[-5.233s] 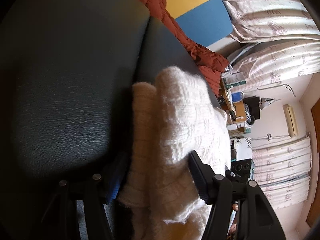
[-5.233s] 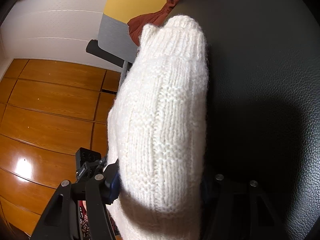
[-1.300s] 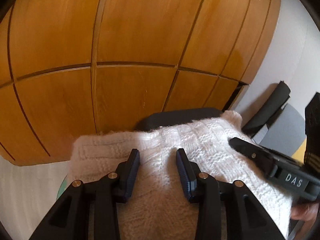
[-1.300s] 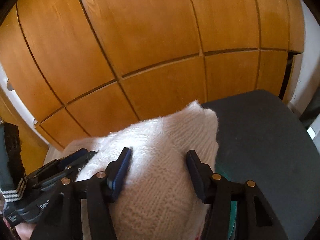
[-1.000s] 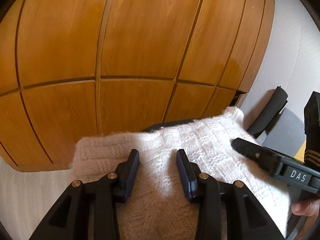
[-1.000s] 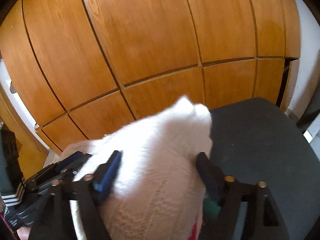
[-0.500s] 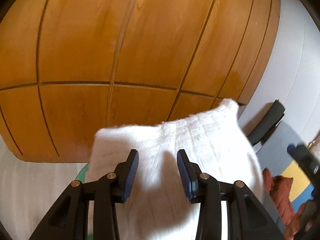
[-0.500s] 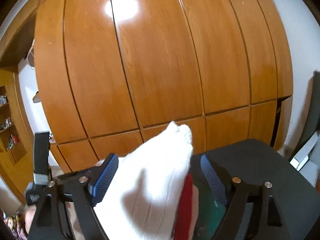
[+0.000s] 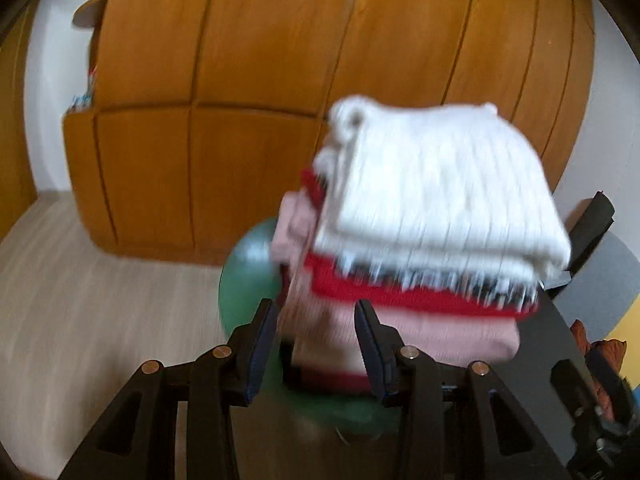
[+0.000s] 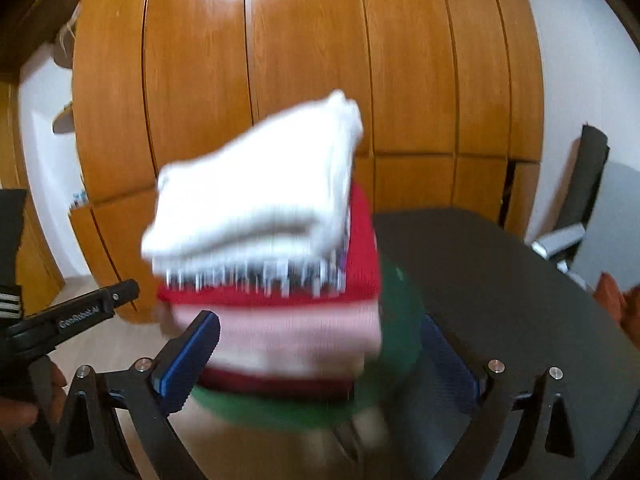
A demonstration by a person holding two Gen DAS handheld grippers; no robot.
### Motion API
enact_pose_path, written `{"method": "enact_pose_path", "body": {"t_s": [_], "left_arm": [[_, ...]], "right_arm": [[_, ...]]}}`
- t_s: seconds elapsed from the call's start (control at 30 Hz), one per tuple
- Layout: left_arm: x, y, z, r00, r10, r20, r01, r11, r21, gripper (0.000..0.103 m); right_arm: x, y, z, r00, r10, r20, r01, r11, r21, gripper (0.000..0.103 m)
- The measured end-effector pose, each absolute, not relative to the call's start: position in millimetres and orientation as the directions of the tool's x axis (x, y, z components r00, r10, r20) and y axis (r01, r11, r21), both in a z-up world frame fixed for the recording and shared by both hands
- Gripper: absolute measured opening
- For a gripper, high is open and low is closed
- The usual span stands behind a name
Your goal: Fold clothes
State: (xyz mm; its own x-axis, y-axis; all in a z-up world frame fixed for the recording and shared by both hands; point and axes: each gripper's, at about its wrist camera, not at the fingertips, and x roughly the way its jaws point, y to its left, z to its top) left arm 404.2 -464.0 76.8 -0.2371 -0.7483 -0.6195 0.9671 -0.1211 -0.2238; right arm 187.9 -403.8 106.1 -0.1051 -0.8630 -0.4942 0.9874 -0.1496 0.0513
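Observation:
A folded white knit sweater point(image 9: 432, 184) lies on top of a stack of folded clothes: a red patterned knit point(image 9: 400, 292), then a pink garment point(image 9: 420, 332). The stack rests on a round green cushion point(image 9: 248, 272) at the edge of a black chair seat point(image 10: 500, 280). My left gripper point(image 9: 316, 344) is open just in front of the pink layer, with nothing between its fingers. In the right wrist view the same white sweater point(image 10: 260, 200) tops the stack. My right gripper point(image 10: 320, 360) is wide open, its fingers on either side of the stack's lower layers without touching. Both views are motion-blurred.
A wooden wardrobe point(image 10: 320, 80) fills the background. Pale floor point(image 9: 100, 300) lies at the left. A black armrest point(image 10: 588, 176) stands at the right. The left gripper's body point(image 10: 76, 316) reaches in from the left, with a hand behind it. Rust-coloured cloth point(image 9: 600, 352) shows at the far right.
Both grippers have let go of the white sweater and drawn back from it. It now lies on the stack. The right jaws have opened wider.

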Motion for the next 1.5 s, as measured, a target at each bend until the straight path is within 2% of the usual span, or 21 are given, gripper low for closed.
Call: {"method": "enact_pose_path", "body": {"t_s": [0.2, 0.3, 0.47, 0.63, 0.8, 1.0, 1.2, 1.5], "left_arm": [[423, -440, 50, -0.142, -0.745, -0.652, 0.982, -0.022, -0.188, 0.041], [424, -429, 50, -0.164, -0.739, -0.653, 0.979, -0.040, -0.201, 0.041], [401, -414, 63, -0.173, -0.748, -0.640, 0.985, -0.132, -0.113, 0.046], [388, -409, 57, -0.155, -0.749, -0.644, 0.987, -0.148, -0.067, 0.046], [384, -404, 59, -0.156, -0.761, -0.629, 0.986, -0.155, -0.058, 0.046], [388, -403, 60, -0.183, -0.759, -0.625, 0.983, -0.143, -0.115, 0.046], [389, -397, 60, -0.154, -0.773, -0.615, 0.988, -0.117, -0.101, 0.046], [373, -398, 51, -0.104, -0.724, -0.682, 0.989, -0.148, 0.006, 0.046]], "right_arm": [[200, -378, 71, -0.123, -0.817, -0.563, 0.983, -0.176, 0.040, 0.101], [202, -372, 60, -0.115, -0.807, -0.580, 0.980, -0.188, 0.068, 0.101], [210, -367, 54, -0.116, -0.803, -0.585, 0.982, -0.181, 0.053, 0.101], [219, -361, 56, -0.130, -0.805, -0.579, 0.986, -0.167, 0.011, 0.102], [220, -357, 58, -0.128, -0.809, -0.574, 0.987, -0.162, 0.008, 0.102], [219, -355, 56, -0.125, -0.802, -0.584, 0.987, -0.163, 0.012, 0.102], [219, -353, 55, -0.120, -0.801, -0.587, 0.987, -0.160, 0.017, 0.102], [220, -352, 54, -0.119, -0.799, -0.589, 0.988, -0.157, 0.013, 0.102]]}}
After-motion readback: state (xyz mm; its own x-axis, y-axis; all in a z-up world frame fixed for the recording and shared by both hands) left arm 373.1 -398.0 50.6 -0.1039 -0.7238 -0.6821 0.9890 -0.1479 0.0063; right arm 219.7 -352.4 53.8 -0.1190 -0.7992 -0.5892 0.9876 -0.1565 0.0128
